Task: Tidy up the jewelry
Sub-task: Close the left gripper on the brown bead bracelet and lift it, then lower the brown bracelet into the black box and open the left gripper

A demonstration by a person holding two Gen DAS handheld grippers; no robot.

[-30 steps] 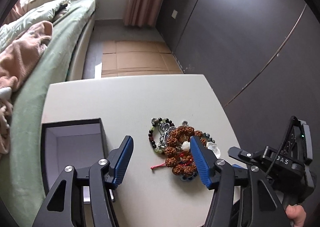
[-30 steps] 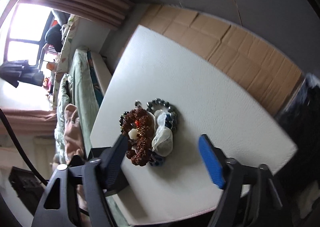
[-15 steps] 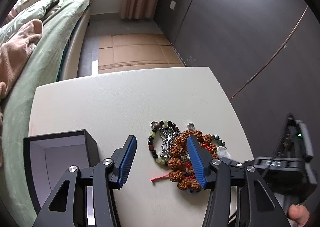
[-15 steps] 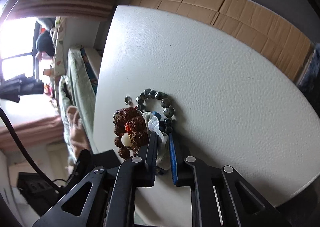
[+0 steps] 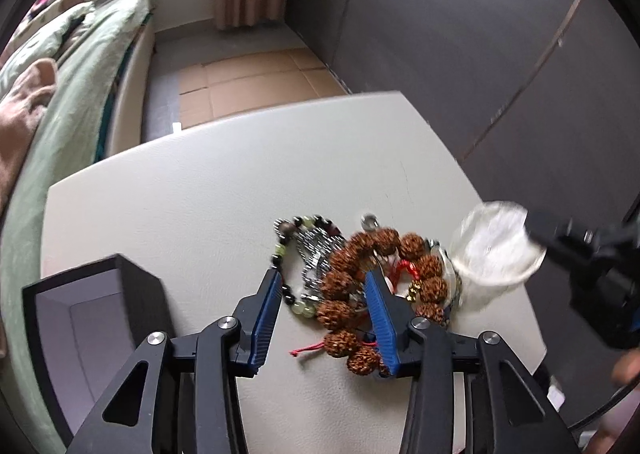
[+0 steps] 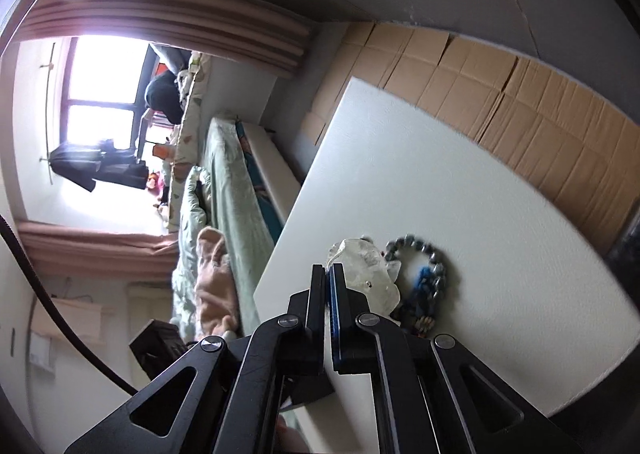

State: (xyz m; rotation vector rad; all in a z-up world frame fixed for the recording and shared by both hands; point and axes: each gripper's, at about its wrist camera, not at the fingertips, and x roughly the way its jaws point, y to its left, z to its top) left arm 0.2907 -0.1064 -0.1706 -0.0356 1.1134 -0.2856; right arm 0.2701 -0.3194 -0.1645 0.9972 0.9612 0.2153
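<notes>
Since a second ago our right gripper (image 6: pixel 329 274) has clamped the clear bracelet (image 5: pixel 496 250), lifted beside the jewelry pile (image 5: pixel 360 274); our left gripper (image 5: pixel 320 294) is closing around brown beads (image 5: pixel 340 284), not yet pressing.

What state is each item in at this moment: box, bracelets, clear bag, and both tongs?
Black box: open, empty inside.
Brown seed bracelet: heaped on table, between left tongs.
Left tongs: closing, not yet gripping.
Right tongs: shut on clear bag.
Clear bag: pinched, lifted.
Grey bead bracelet: lying on table.
</notes>
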